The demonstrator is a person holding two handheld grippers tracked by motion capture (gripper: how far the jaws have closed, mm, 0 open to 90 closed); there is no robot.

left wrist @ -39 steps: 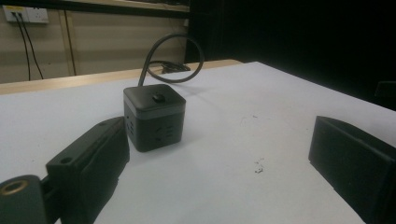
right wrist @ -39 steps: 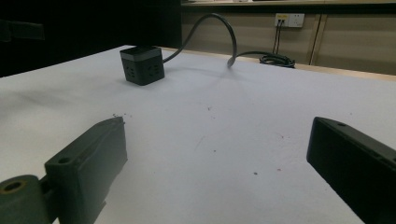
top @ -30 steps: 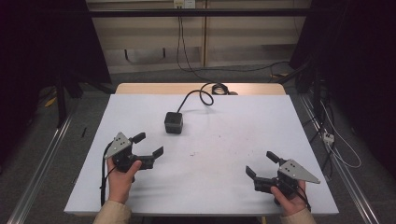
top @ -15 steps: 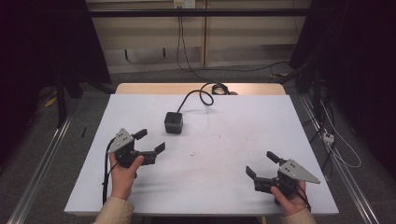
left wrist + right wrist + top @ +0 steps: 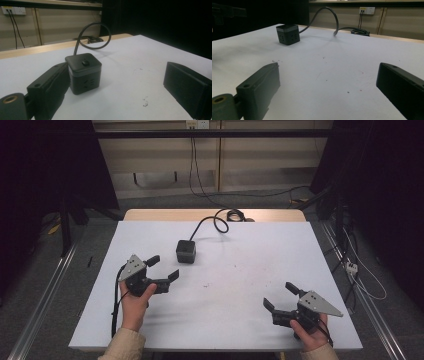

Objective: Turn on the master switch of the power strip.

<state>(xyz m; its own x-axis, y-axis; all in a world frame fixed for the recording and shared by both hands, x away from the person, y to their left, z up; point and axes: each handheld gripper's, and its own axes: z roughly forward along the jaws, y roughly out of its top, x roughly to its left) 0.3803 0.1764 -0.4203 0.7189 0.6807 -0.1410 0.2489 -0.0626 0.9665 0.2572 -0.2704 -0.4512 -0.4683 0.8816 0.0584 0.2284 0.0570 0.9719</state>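
Note:
A black cube power socket (image 5: 185,251) stands upright on the white table (image 5: 240,270), its cable (image 5: 215,222) looping toward the far edge. My left gripper (image 5: 164,269) is open, held just left and near of the cube, jaws pointing at it. In the left gripper view the cube (image 5: 83,72) sits close ahead, next to the left jaw and apart from it. My right gripper (image 5: 280,296) is open near the front right edge, nothing between its jaws. From the right gripper view the cube (image 5: 287,34) stands far off at upper left.
The cable coils (image 5: 234,214) on the bare wooden strip at the table's far edge. Wall outlets (image 5: 196,124) with hanging cords are behind. A white power strip (image 5: 350,267) lies on the floor at right. Small dark specks (image 5: 206,284) mark the table's middle.
My left gripper has moved forward and slightly right, closer to the cube. The right gripper has stayed where it was.

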